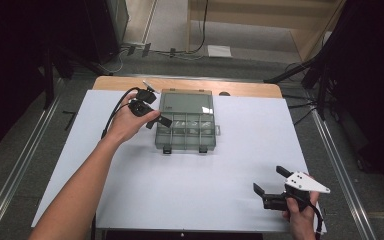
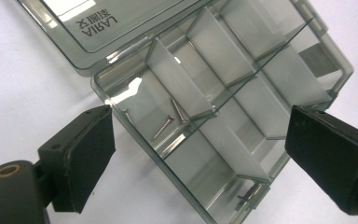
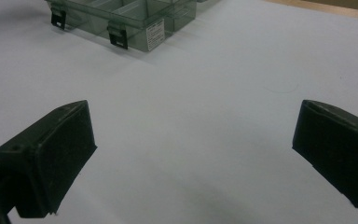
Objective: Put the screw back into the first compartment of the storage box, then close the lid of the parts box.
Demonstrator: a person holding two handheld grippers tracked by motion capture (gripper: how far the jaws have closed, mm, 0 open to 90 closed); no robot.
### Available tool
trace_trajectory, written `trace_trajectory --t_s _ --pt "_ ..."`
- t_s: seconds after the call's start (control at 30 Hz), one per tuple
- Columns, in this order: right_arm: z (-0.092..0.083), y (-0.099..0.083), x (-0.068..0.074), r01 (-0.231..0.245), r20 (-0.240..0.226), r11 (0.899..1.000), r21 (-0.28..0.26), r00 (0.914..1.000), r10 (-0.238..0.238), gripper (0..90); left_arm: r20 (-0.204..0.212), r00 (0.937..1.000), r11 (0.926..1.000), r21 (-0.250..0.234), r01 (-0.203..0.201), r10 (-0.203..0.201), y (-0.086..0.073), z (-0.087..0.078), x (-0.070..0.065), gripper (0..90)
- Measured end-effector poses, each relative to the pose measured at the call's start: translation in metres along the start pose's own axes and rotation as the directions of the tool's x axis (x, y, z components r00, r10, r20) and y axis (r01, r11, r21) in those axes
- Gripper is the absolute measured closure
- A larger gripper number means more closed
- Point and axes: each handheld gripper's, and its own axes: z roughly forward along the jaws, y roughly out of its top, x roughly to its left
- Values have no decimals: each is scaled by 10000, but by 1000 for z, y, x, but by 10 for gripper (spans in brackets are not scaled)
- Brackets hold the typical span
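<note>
1. A clear grey compartment box (image 1: 185, 125) lies toward the far edge of the tabletop (image 1: 195, 185), left of its middle, with its lid (image 1: 187, 102) folded back flat toward the far edge.
2. The left gripper (image 1: 152, 107) hangs at the box's left side, over its near-left compartments. In the left gripper view its jaws stand wide apart with nothing between the pads, and no pad presses on the box.
3. Seen from the left gripper, thin metal screws (image 2: 168, 120) lie loose on the floor of one compartment beside the lid hinge; white dividers (image 2: 179, 84) separate the cells.
4. The lid bears printed lettering (image 2: 95, 22) near its edge.
5. The right gripper (image 1: 270, 182) sits near the near-right corner of the tabletop, well apart from the box. Its jaws are spread wide and hold nothing, over the bare white surface.
6. From the right gripper, the box's front wall shows two dark latches (image 3: 118, 37) and a small white label (image 3: 154, 35).
</note>
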Motion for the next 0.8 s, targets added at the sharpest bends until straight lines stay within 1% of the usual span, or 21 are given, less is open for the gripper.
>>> trace_trajectory --t_s 0.03,0.07,0.1,0.13,0.17,0.2,0.23,0.27,0.33,0.4,0.47,0.57,0.63,0.67,0.73,0.77,0.8 --pt "1 1 0 -15 -49 10000 10 10000 15 0 1 10000 10000 -67 -74 74 -2 -1 1 0" --pt "1 2 1 -51 -39 10000 23 10000 51 0 90 10000 9998 -178 9 -8 -3 -1 0 0" --pt "2 4 1 -53 -61 10000 -14 10000 53 0 148 9999 9996 -262 -41 45 -5 -2 1 0" --pt "3 5 1 -65 -59 10000 22 10000 65 0 143 9999 9994 -336 39 -34 -6 -3 1 0" --pt "4 6 1 -71 -77 10000 3 9999 71 0 268 9996 9990 -440 69 -57 -7 -3 1 0" --pt "5 8 1 -137 -159 9999 18 9998 137 0 300 9995 9990 -443 53 -40 -8 -4 1 0" --pt "6 10 1 -238 -247 9997 33 9994 239 0 225 9996 9983 -547 187 -175 -10 -4 0 0" --pt "7 12 1 -249 -269 9996 95 9993 252 0 168 9998 9985 -528 109 -100 -12 -4 0 0" --pt "9 15 1 -338 -380 9993 161 9987 344 0 166 9997 9987 -481 173 -166 -15 -1 -2 0" --pt "11 18 1 -400 -351 9990 213 9986 408 0 47 10000 9994 -358 17 -15 -17 1 -2 0" --pt "13 20 2 -323 -358 9992 213 9988 331 0 49 9999 9989 -444 127 -125 -19 3 -3 0" --pt "17 25 4 -287 -436 9993 258 9986 298 0 168 9998 9987 -508 61 -53 -21 3 -1 0" --pt "20 28 5 -275 -508 9994 227 9983 286 0 168 9998 9978 -658 113 -102 -21 3 -2 0" --pt "22 31 5 -222 -503 9996 195 9985 231 0 192 9998 9978 -656 85 -73 -21 2 -1 0" --pt "26 37 5 -221 -566 9996 166 9981 230 0 215 9996 9961 -867 180 -162 -21 1 -2 0" --pt "27 39 4 -169 -542 9998 111 9984 175 0 208 9997 9960 -879 177 -159 -20 1 -1 0" --pt "29 42 4 -190 -525 9998 85 9984 194 0 303 9993 9955 -925 226 -199 -20 0 0 0"
